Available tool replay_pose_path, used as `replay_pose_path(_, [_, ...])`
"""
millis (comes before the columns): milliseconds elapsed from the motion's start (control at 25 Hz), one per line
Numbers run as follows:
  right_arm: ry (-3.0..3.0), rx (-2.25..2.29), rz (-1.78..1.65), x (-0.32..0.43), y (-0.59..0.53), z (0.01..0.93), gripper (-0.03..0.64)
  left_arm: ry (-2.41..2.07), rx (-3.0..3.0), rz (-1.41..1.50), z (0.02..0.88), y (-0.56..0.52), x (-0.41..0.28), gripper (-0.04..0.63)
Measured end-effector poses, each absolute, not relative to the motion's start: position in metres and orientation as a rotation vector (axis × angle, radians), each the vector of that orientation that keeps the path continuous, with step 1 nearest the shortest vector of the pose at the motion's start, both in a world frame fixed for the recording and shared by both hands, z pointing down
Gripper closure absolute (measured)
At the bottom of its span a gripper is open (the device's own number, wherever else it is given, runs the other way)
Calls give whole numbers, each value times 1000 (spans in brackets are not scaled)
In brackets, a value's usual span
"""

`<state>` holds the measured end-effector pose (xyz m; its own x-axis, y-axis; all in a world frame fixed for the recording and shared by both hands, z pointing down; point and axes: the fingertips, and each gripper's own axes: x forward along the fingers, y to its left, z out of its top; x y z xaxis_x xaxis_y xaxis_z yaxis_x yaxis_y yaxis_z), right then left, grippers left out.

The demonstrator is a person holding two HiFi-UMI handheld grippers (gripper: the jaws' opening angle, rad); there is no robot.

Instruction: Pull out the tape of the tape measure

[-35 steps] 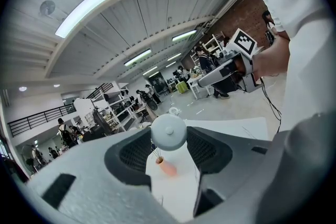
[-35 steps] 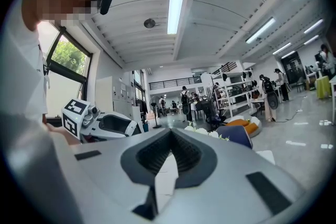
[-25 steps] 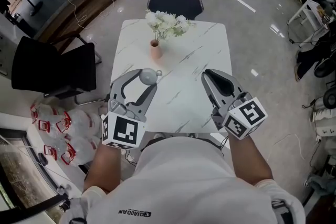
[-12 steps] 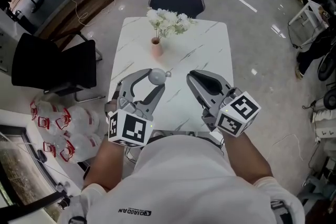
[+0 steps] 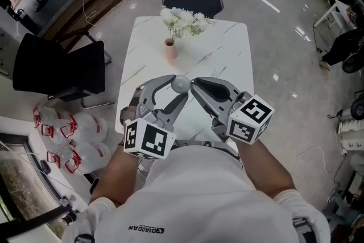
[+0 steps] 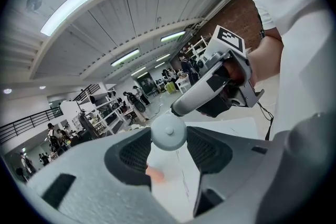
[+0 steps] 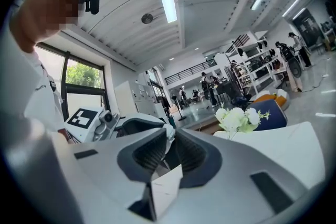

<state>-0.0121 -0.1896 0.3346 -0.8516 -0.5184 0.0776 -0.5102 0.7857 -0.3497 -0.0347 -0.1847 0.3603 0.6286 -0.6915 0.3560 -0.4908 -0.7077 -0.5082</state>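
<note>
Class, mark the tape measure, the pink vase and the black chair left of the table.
tape measure (image 5: 181, 83), head view, middle of its round grey case.
vase (image 5: 169, 53), head view, its pink body.
chair (image 5: 57, 72), head view, its black upholstery.

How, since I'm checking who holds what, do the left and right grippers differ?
The left gripper has its jaws wide apart; the right gripper has its jaws narrow, and they have just been opening. The left gripper clamps the round grey tape measure; the right gripper's tips only reach its side, with nothing plainly between them. Both are grey, carry marker cubes and meet above the white table.
</note>
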Motion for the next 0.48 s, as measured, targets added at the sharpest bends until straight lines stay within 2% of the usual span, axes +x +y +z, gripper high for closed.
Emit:
replay_pose_path(120, [2949, -841, -563, -11, -188, 335, 581, 933, -2487, -771, 361, -185, -33, 373])
replay_pose_path(480, [2935, -866, -521, -3, -187, 330, 595, 933, -2488, -770, 360, -185, -35, 373])
